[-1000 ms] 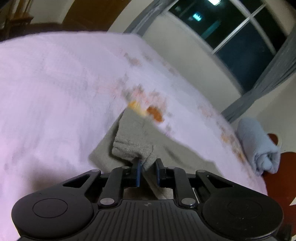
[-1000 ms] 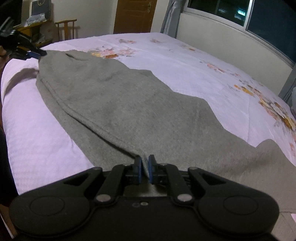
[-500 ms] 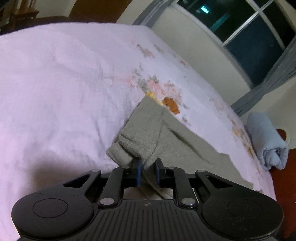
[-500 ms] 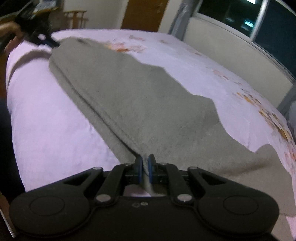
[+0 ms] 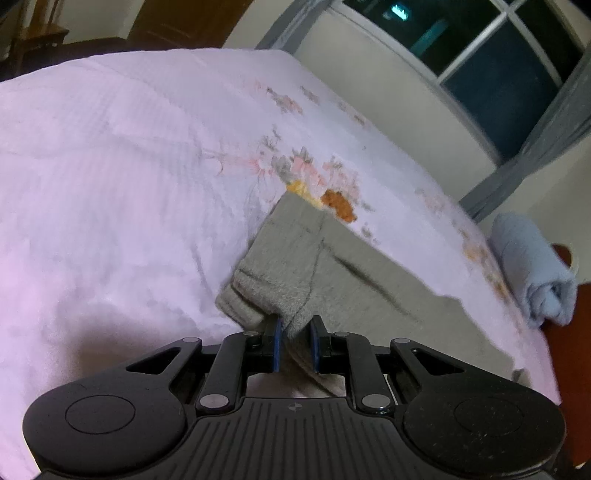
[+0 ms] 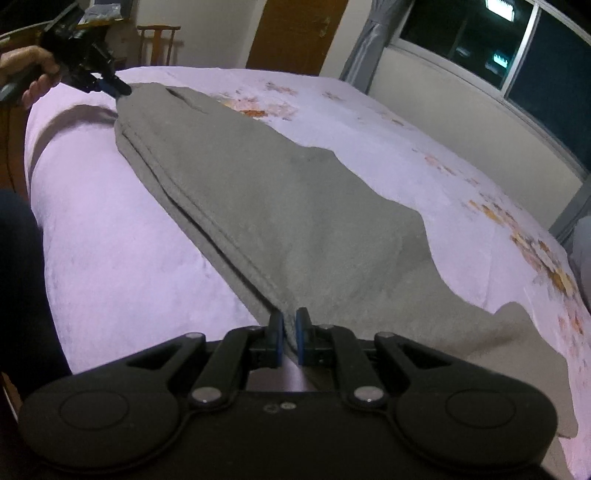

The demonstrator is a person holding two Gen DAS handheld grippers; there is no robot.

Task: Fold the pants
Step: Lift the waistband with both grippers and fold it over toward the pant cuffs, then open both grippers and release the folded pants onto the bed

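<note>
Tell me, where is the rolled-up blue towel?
In the left wrist view the rolled blue towel sits at the far right, just off the pink bedspread's edge, below the grey curtain.

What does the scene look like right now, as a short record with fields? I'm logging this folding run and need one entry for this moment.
surface: bed with a pale pink floral bedspread
garment: grey pants, lying lengthwise on the bed
left gripper: shut on the ribbed end of the pants
right gripper: shut on the pants' near edge at the opposite end
fold state: layers stacked along the near edge, no crosswise fold yet
other item: rolled light blue cloth past the bed's far edge
room: dark window, wooden door
</note>
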